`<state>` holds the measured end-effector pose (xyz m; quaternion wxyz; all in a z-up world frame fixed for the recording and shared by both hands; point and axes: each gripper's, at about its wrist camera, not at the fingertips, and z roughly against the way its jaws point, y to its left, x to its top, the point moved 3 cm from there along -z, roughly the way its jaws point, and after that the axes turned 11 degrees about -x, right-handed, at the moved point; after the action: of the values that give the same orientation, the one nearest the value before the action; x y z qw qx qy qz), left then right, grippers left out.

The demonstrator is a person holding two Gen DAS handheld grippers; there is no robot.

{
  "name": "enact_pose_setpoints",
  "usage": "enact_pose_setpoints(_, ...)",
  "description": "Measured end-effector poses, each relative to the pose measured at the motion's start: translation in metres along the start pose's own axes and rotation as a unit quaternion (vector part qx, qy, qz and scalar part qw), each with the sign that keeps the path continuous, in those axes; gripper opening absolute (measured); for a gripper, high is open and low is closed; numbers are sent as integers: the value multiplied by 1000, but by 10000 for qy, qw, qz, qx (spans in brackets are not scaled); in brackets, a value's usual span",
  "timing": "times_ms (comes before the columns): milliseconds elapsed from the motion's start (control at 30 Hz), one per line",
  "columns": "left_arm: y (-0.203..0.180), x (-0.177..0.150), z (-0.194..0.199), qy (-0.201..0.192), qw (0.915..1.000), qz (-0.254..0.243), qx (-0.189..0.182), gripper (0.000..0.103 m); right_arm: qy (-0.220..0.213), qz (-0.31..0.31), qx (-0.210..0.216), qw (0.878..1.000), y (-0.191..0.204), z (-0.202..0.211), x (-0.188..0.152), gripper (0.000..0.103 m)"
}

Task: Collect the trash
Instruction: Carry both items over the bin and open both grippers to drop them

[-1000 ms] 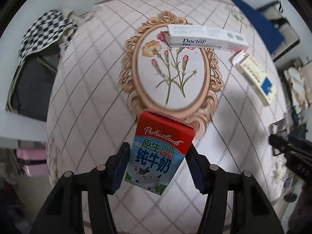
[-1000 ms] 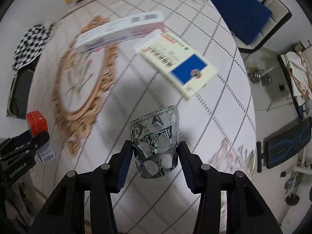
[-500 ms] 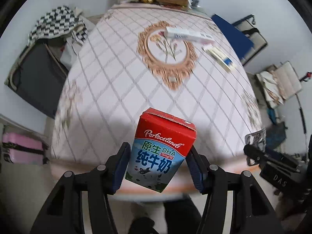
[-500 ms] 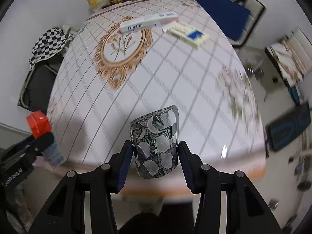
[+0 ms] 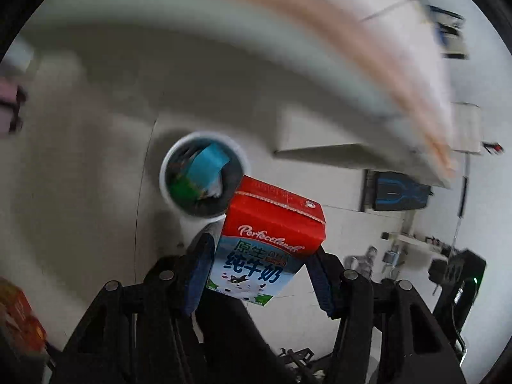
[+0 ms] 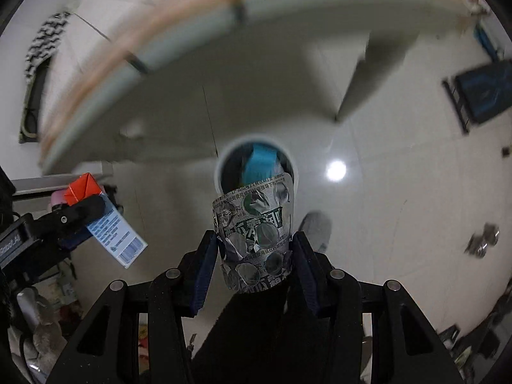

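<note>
Fingers (image 5: 204, 265) of the left gripper (image 5: 260, 272) clamp a milk carton (image 5: 268, 246); the right gripper (image 6: 252, 256) pinches a blister pack (image 6: 254, 233).

A pale tiled floor (image 6: 384, 224) carries a round white bin (image 6: 224, 163) standing upright, with blue and green rubbish inside. A dark mat with blue markings (image 5: 400, 192) lies on the floor well apart from it. The desk's edge (image 5: 400, 73) is blurred overhead.

one milk carton (image 5: 268, 243), one blister pack (image 6: 254, 236), one bin (image 5: 201, 172), two tongs (image 5: 260, 275)
</note>
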<state>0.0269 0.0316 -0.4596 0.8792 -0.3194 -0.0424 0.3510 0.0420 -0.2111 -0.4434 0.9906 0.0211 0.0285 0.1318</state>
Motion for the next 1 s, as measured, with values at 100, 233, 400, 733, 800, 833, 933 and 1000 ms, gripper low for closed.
enact_pose_setpoints(100, 48, 17, -65, 136, 9993, 350, -25, 53, 254, -137, 144, 9995, -9, -71, 3, 50)
enact_pose_setpoints(233, 94, 41, -144, 379, 9982, 451, -56, 52, 381, -228, 285, 9986, -15, -162, 20, 52)
enact_pose_setpoints(400, 138, 67, -223, 655, 9970, 319, 276, 65, 528, 31, 396, 9978, -5, -272, 46, 53)
enact_pose_setpoints(733, 167, 64, -210, 215, 9839, -370, 1735, 93, 899, 347, 495, 9941, 10, -357, 56, 90)
enact_pose_setpoints(800, 167, 61, -196, -37, 9777, -559, 2026, 93, 823, 363, 441, 9950, 9, -350, 56, 94)
enact_pose_setpoints(833, 164, 59, -189, -121, 9737, -643, 2181, 93, 790, 375, 405, 9953, 8, -345, 56, 94)
enact_pose_setpoints(933, 155, 53, -176, -243, 9680, -772, 2376, 93, 531, 567, -29, 9970, 10, -322, 58, 100)
enact_pose_setpoints(1000, 147, 47, -166, -289, 9682, -776, 2362, 93, 341, 699, -366, 9963, 9, -306, 58, 101)
